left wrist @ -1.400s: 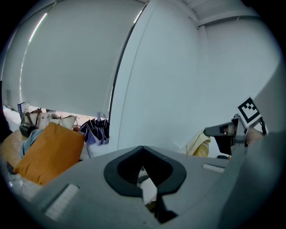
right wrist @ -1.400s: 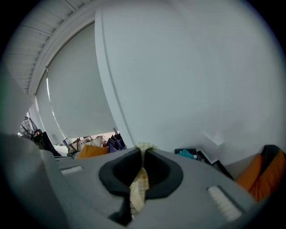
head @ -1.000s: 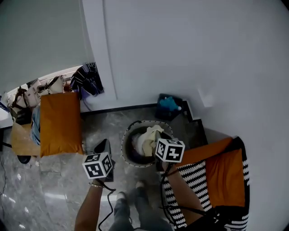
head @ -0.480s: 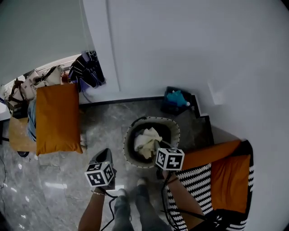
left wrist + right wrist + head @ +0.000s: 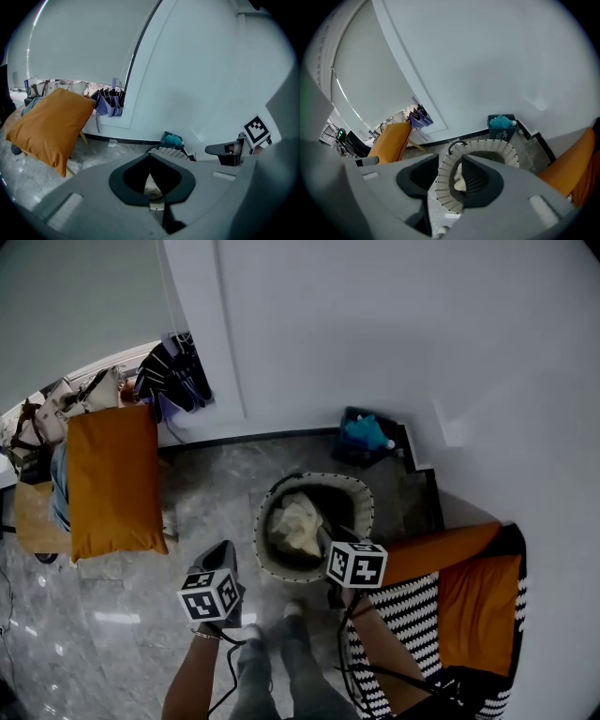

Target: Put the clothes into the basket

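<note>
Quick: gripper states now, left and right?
Left gripper: jaws shut, empty.
Right gripper: open, jaws have just been opening; nothing between them, the cream garment lies in the basket.

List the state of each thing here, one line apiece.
basket: upright on the floor, holding a garment
cream garment: crumpled inside the basket
right gripper: open, jaws have just been opening, nothing between them
left gripper: shut, empty
blue bin: upright by the wall, teal stuff inside
</note>
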{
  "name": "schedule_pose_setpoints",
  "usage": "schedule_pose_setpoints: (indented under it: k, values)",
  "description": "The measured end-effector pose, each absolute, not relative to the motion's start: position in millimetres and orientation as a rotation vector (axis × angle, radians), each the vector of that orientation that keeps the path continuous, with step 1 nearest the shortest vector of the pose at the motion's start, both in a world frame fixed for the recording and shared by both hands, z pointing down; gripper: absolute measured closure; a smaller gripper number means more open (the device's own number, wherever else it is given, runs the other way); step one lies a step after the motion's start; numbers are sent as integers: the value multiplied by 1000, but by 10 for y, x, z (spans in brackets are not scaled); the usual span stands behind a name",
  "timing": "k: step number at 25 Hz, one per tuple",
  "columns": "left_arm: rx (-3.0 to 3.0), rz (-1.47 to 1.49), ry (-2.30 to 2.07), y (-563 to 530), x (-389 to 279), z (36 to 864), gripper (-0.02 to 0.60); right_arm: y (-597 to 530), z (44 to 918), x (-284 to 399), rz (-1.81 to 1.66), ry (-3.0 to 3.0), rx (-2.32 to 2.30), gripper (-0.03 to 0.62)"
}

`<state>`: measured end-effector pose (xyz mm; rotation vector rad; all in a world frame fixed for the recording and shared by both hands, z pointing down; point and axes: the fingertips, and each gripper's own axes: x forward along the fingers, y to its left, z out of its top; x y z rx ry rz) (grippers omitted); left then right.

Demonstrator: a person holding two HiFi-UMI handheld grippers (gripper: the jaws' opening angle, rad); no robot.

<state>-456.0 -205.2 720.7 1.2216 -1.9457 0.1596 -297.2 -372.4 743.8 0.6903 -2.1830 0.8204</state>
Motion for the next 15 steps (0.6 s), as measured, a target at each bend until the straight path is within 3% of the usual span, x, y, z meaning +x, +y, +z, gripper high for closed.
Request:
schedule_pose_setpoints:
  k: [15]
  values:
    - [1383,164,-1944,-2158,-4429,6609,586,-3692,6751,-2379,730,-2257,927,448]
